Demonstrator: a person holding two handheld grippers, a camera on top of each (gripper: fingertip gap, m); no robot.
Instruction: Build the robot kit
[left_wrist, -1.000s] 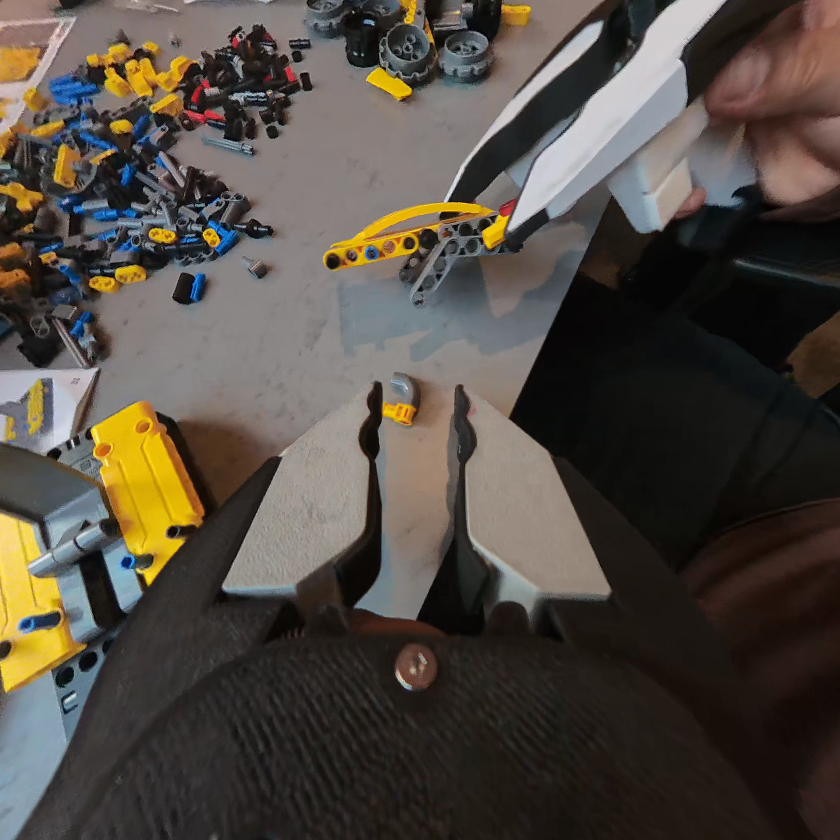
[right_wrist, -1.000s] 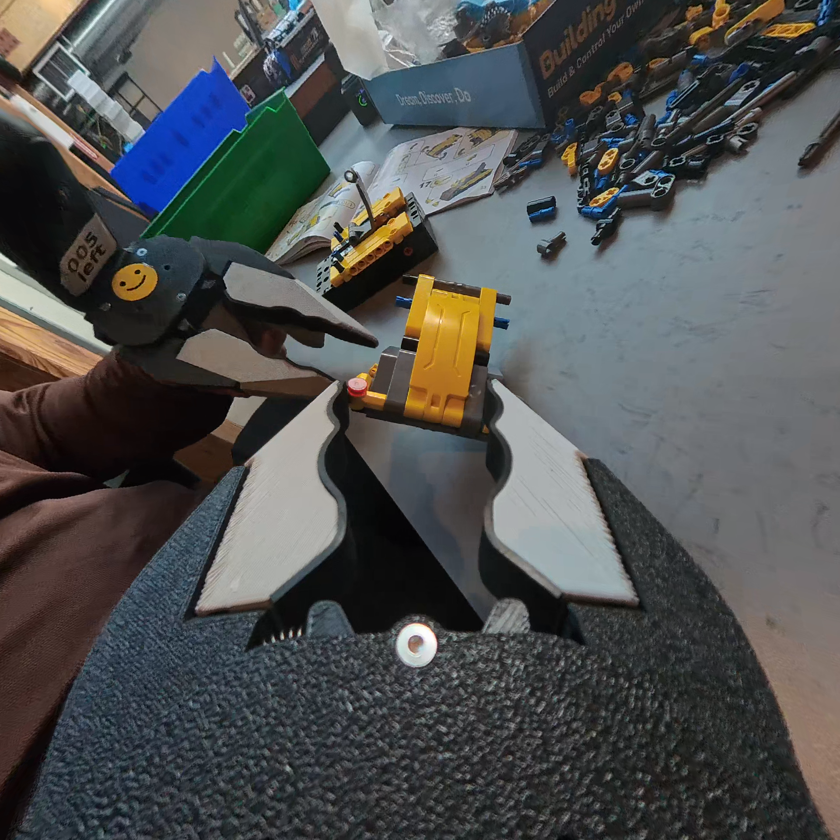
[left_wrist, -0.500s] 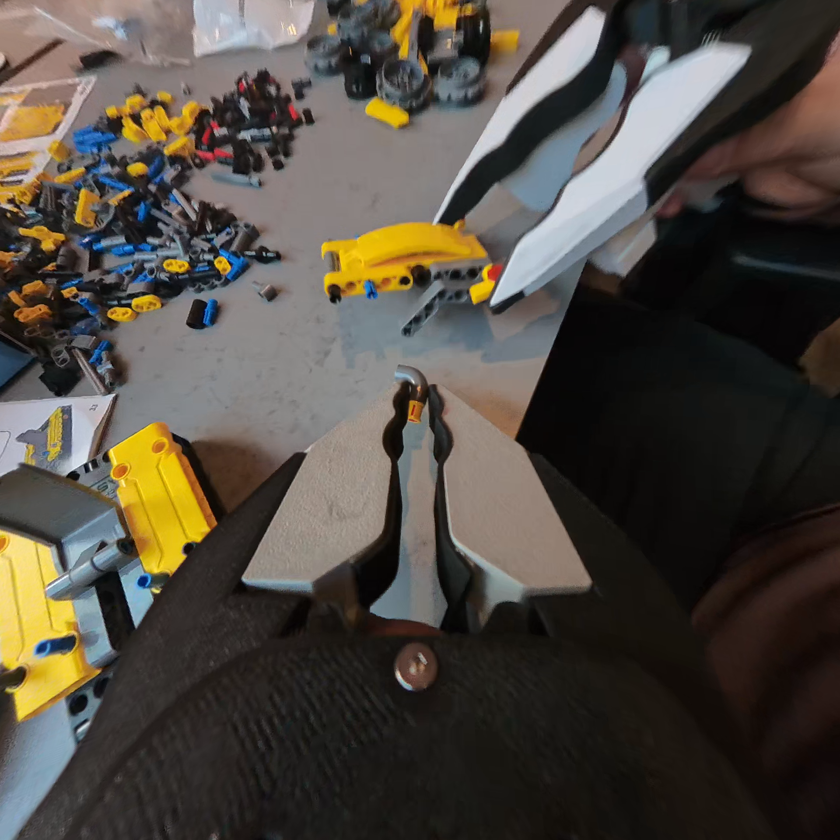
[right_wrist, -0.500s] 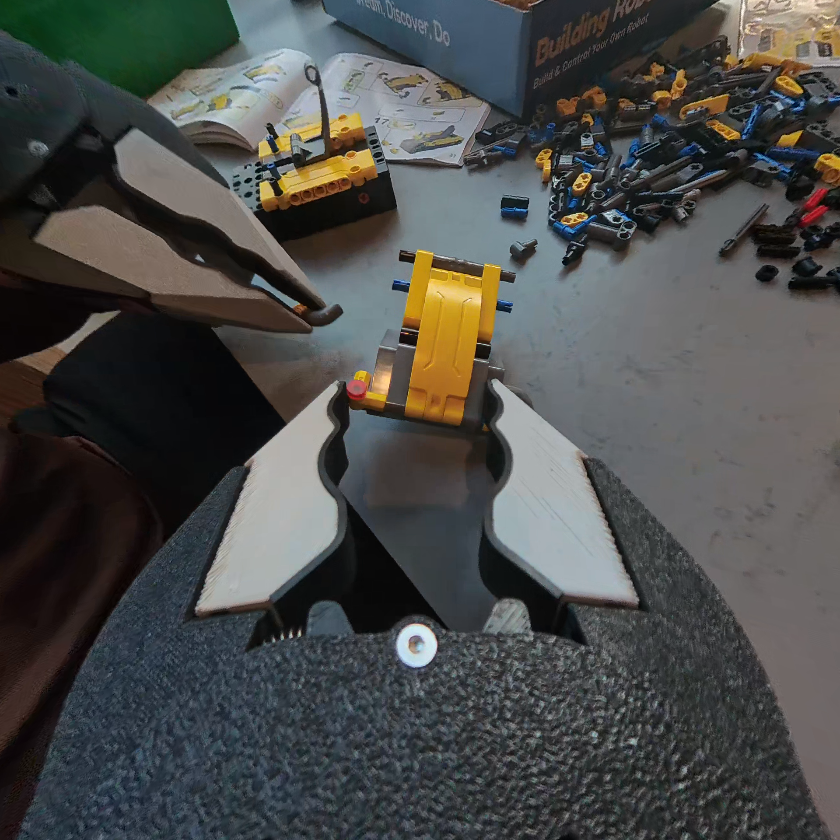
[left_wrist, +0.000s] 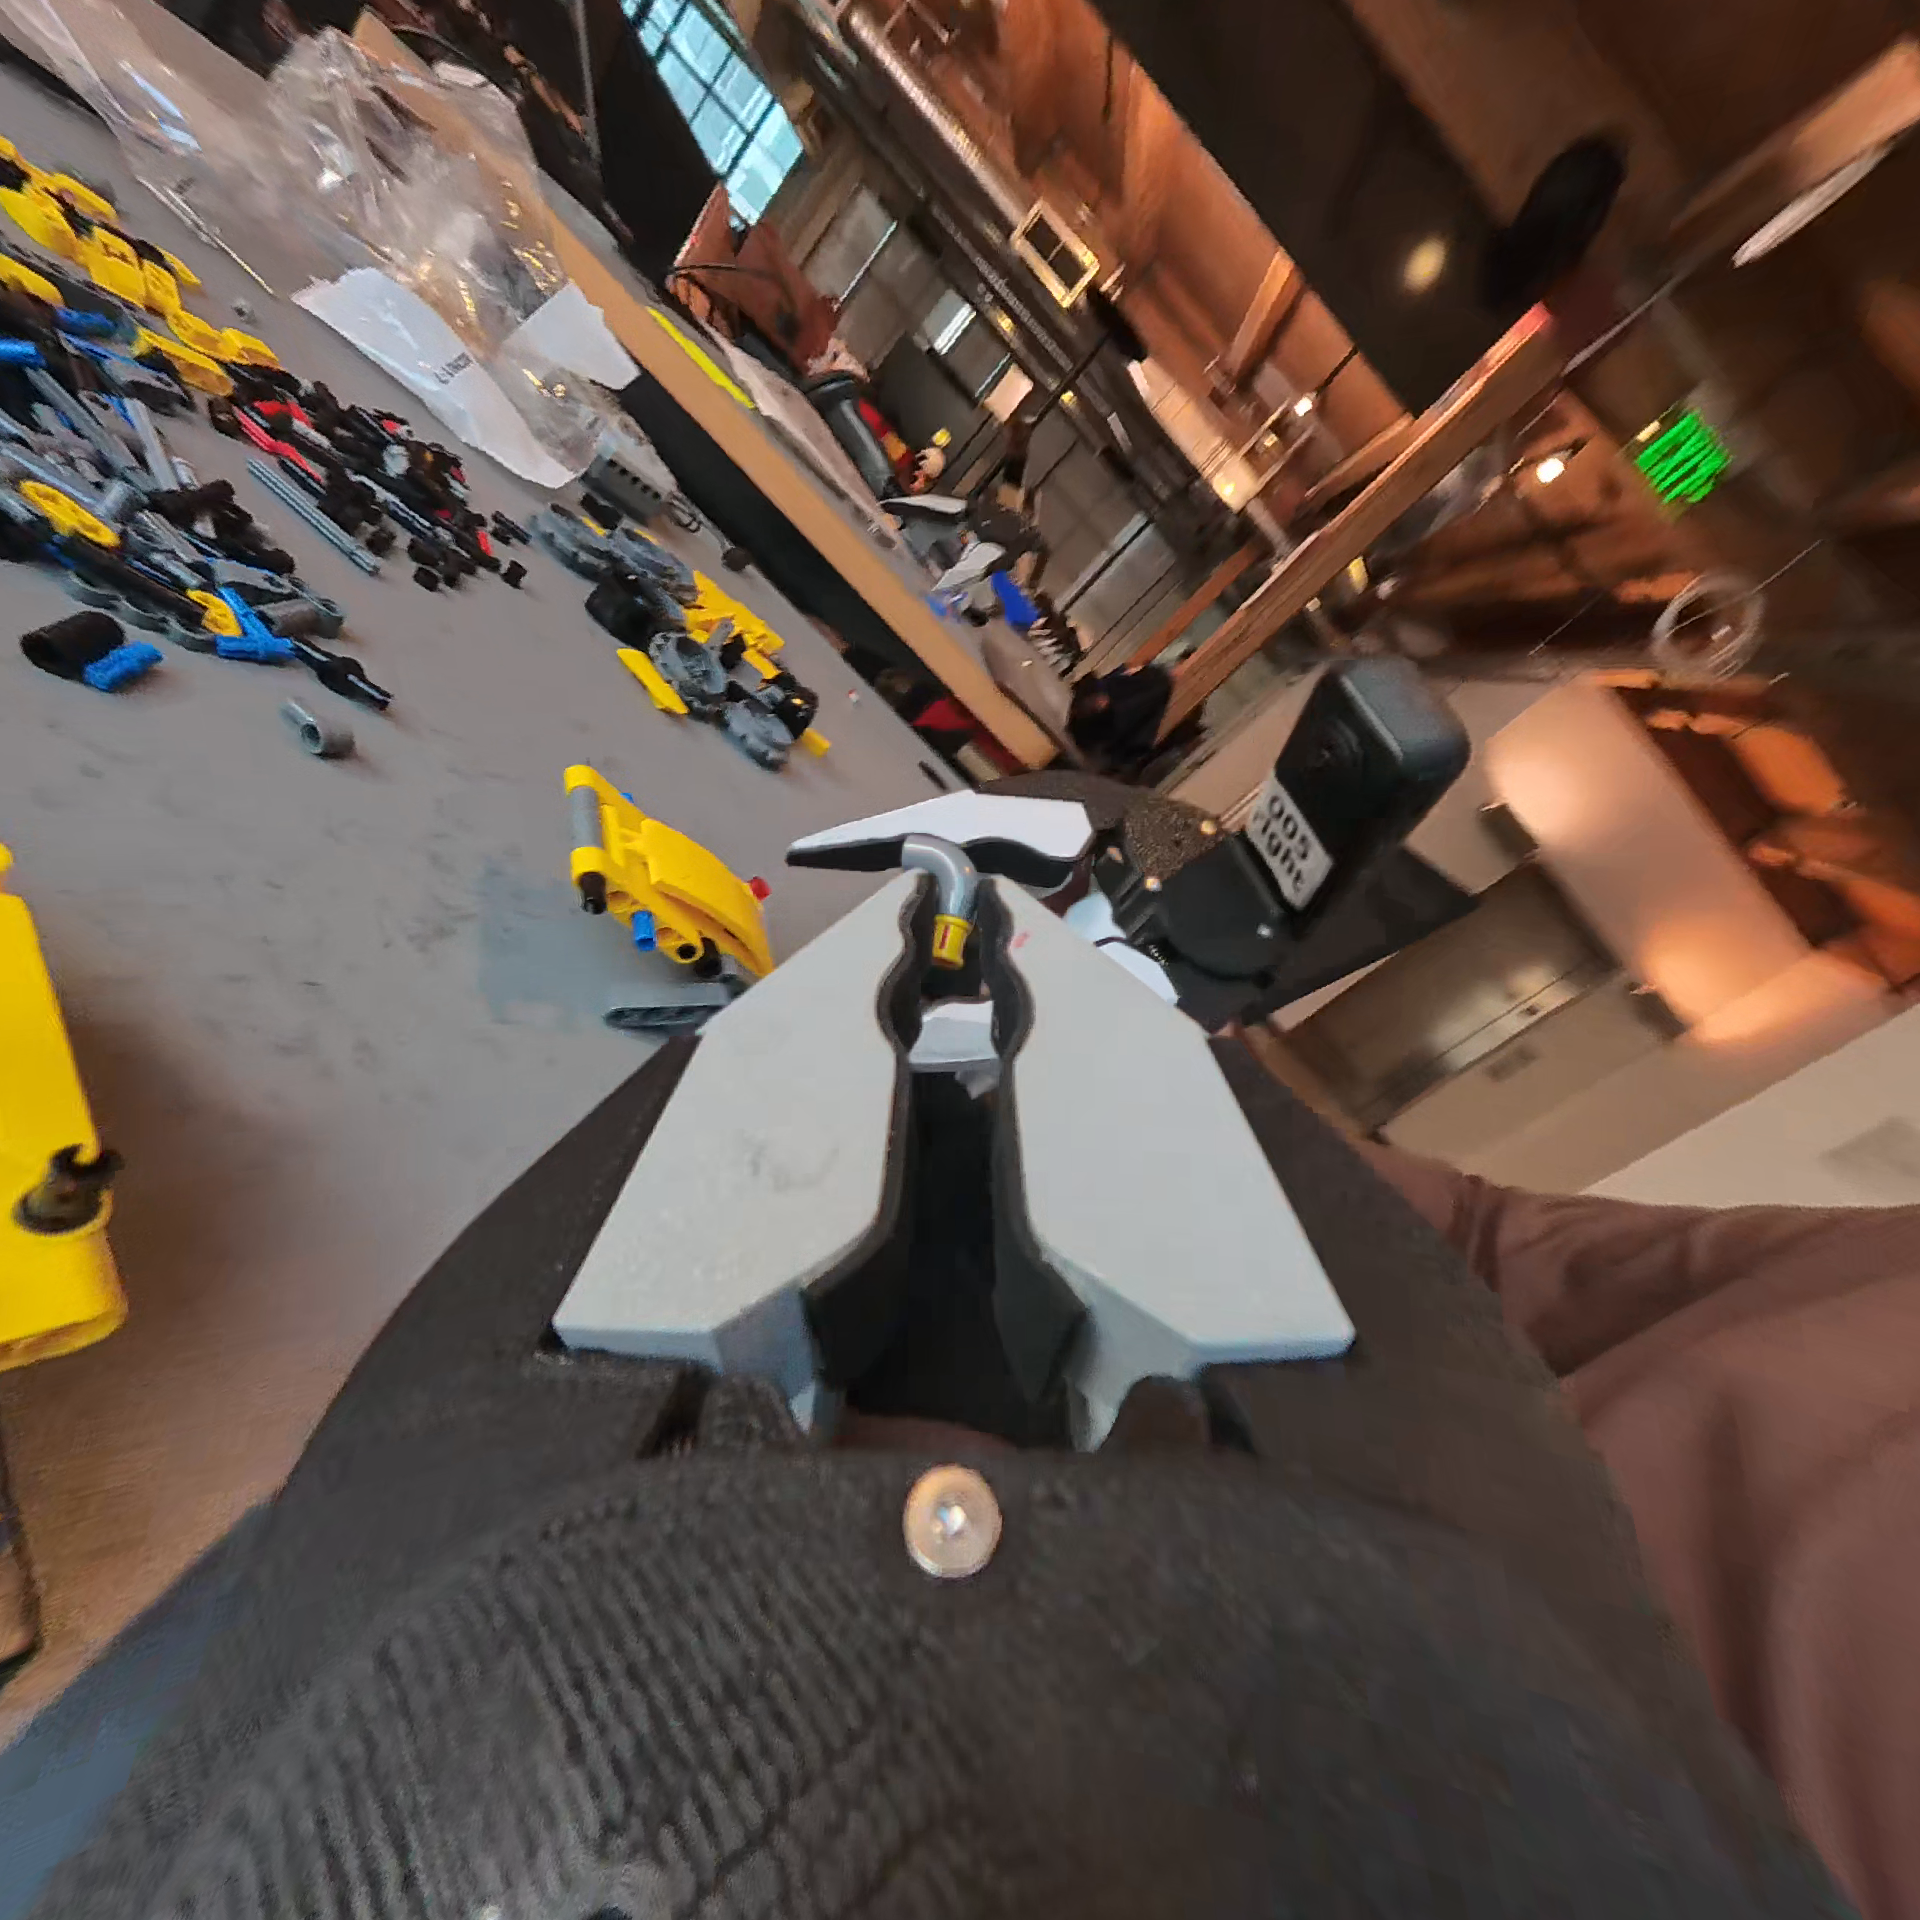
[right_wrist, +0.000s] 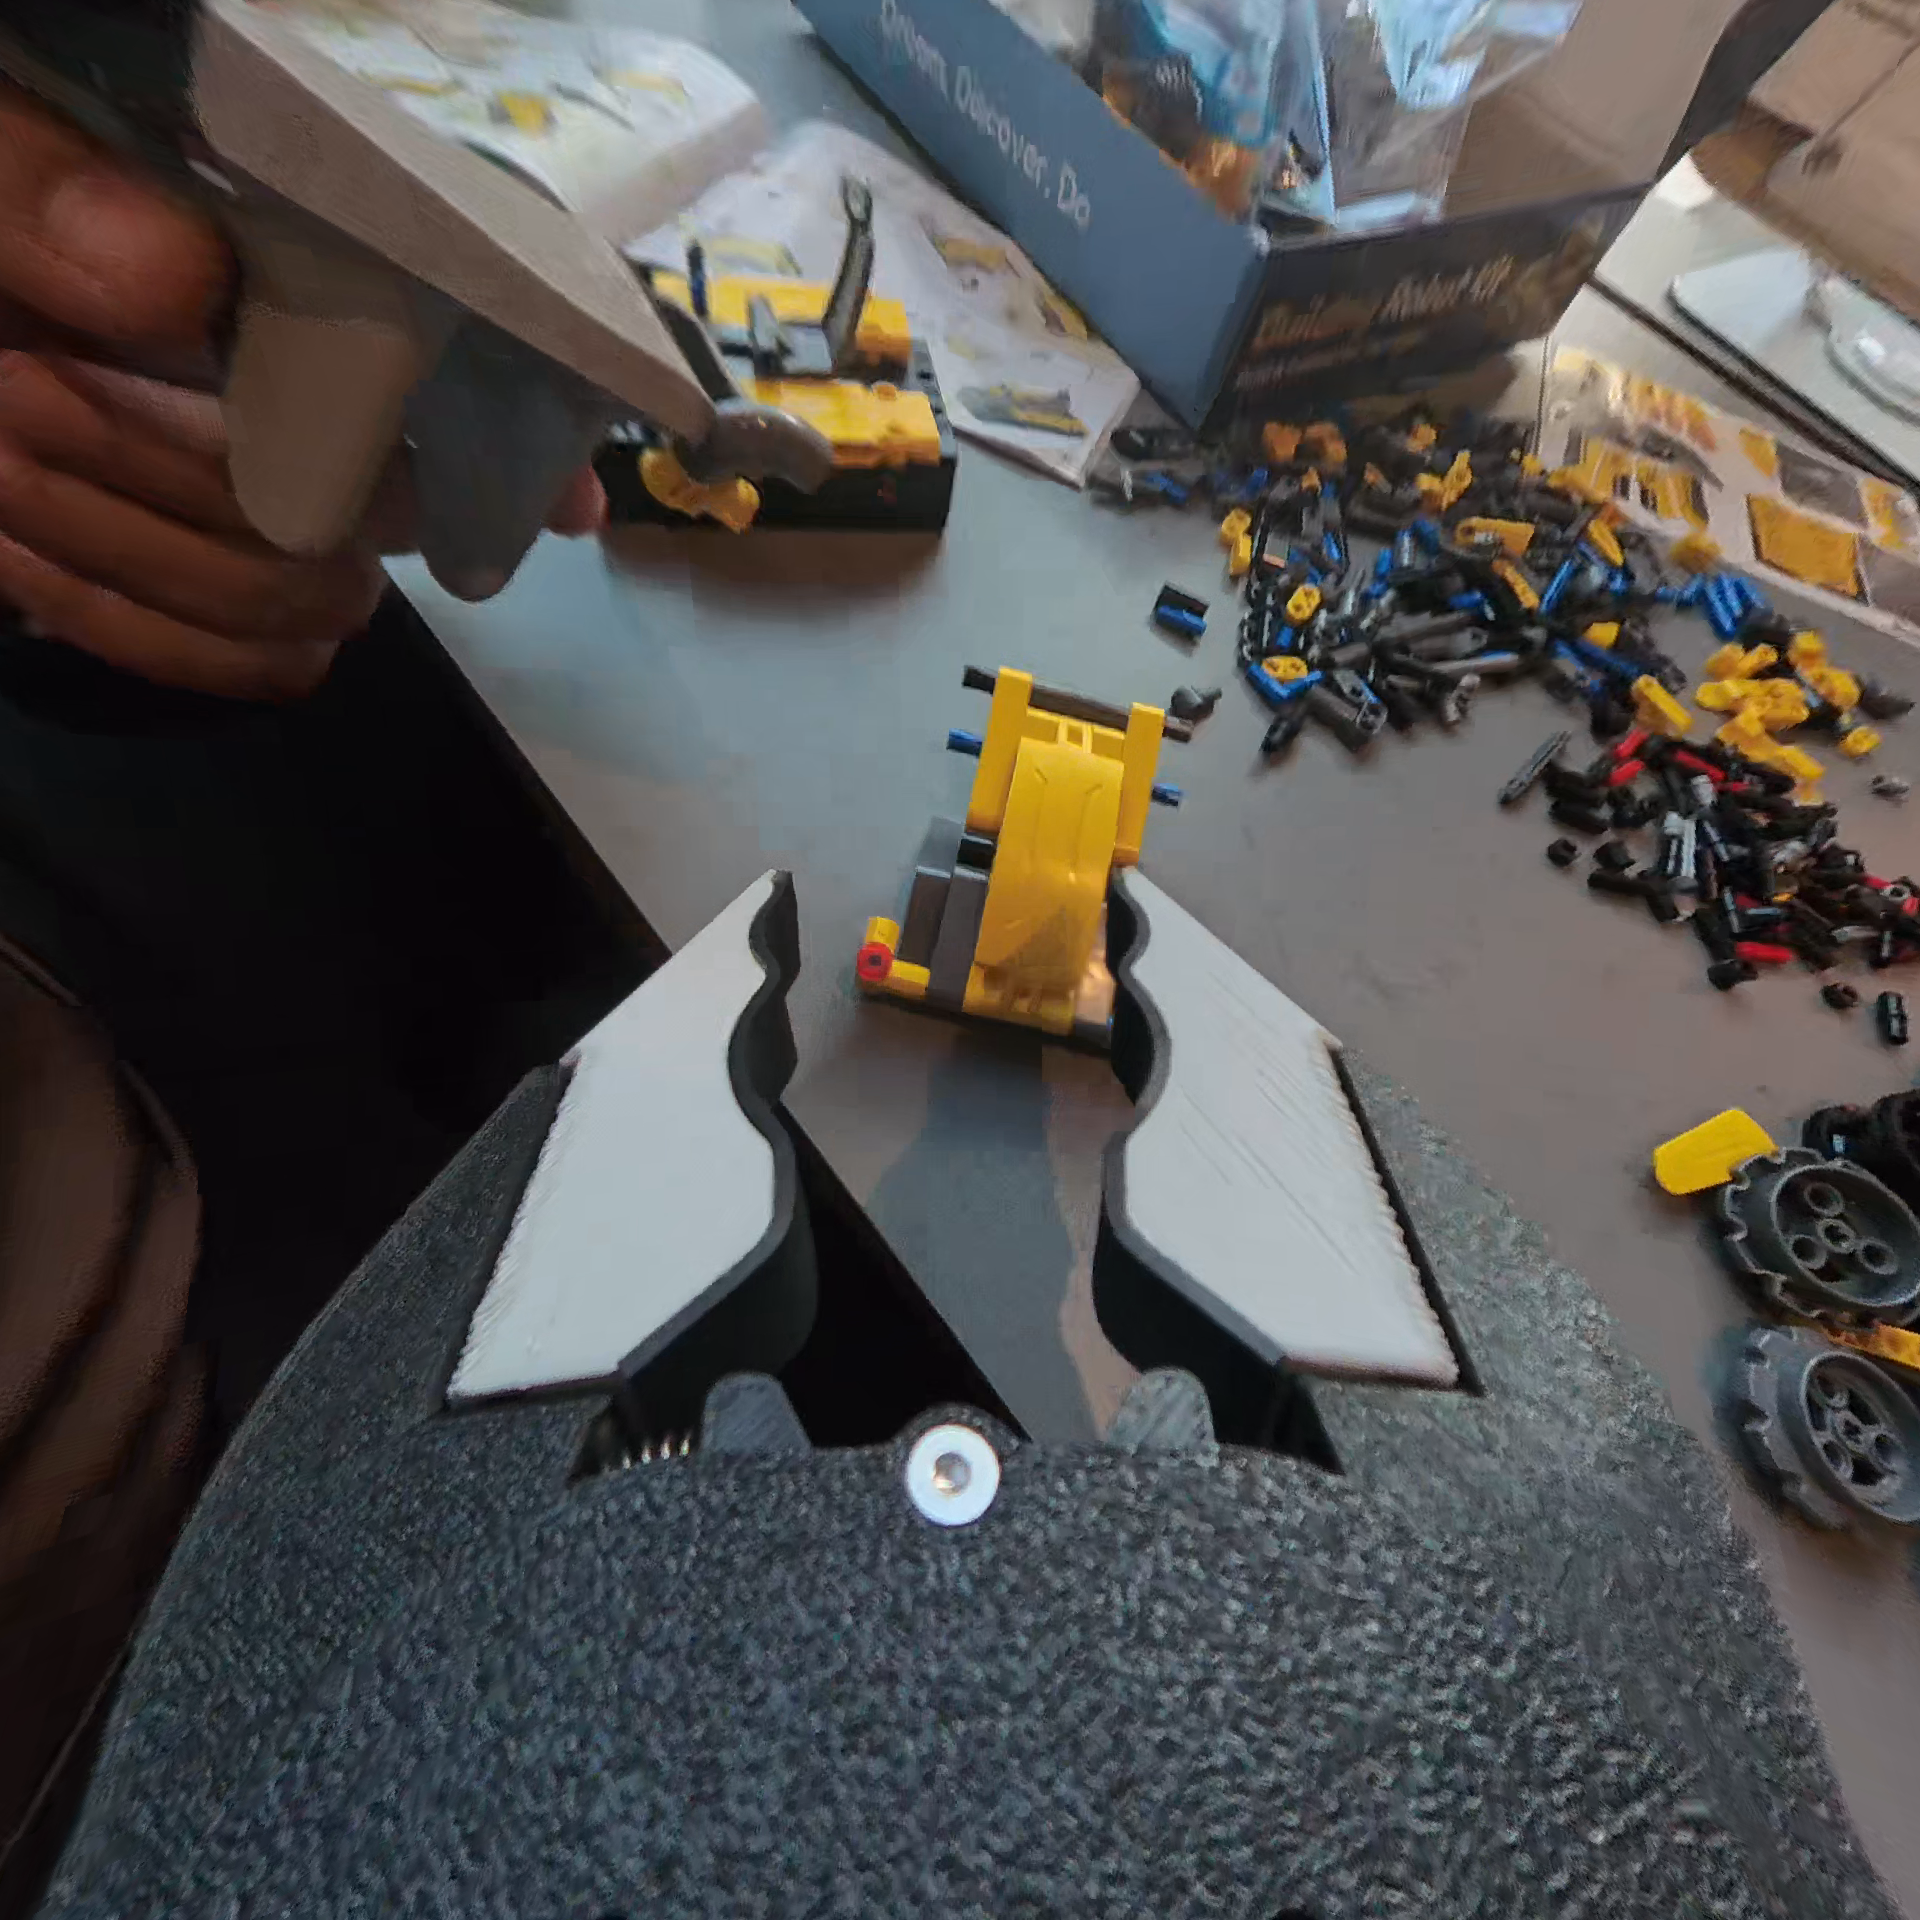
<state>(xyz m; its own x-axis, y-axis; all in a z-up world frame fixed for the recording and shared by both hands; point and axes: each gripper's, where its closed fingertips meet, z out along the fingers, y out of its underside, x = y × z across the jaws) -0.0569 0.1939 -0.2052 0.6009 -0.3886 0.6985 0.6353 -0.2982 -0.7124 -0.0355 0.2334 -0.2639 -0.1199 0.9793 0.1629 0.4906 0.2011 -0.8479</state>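
Note:
My left gripper (left_wrist: 948, 920) is shut on a small grey elbow piece with a yellow end (left_wrist: 943, 873) and holds it in the air off the table's edge. In the right wrist view it shows at upper left (right_wrist: 717, 416), with the piece (right_wrist: 748, 442) at its tips. My right gripper (right_wrist: 951, 914) is open around a yellow and grey brick assembly (right_wrist: 1049, 862) that rests on the grey table (right_wrist: 1351, 1039). The assembly leans against the right finger and stands apart from the left one. It also shows in the left wrist view (left_wrist: 675, 894).
A pile of loose small parts (right_wrist: 1507, 644) lies at the right, with grey wheels (right_wrist: 1829, 1236) nearer. A black and yellow build (right_wrist: 831, 416), booklets (right_wrist: 1018, 343) and a blue box (right_wrist: 1091, 156) stand behind. Plastic bags (left_wrist: 416, 239) lie far off. The table's edge (right_wrist: 520, 675) runs at the left. Spacing between my two grippers at the tips: around 8 centimeters.
My left gripper closed on the elbow piece and lifted it off the table. My right gripper let go of the yellow assembly, which now rests on the table.

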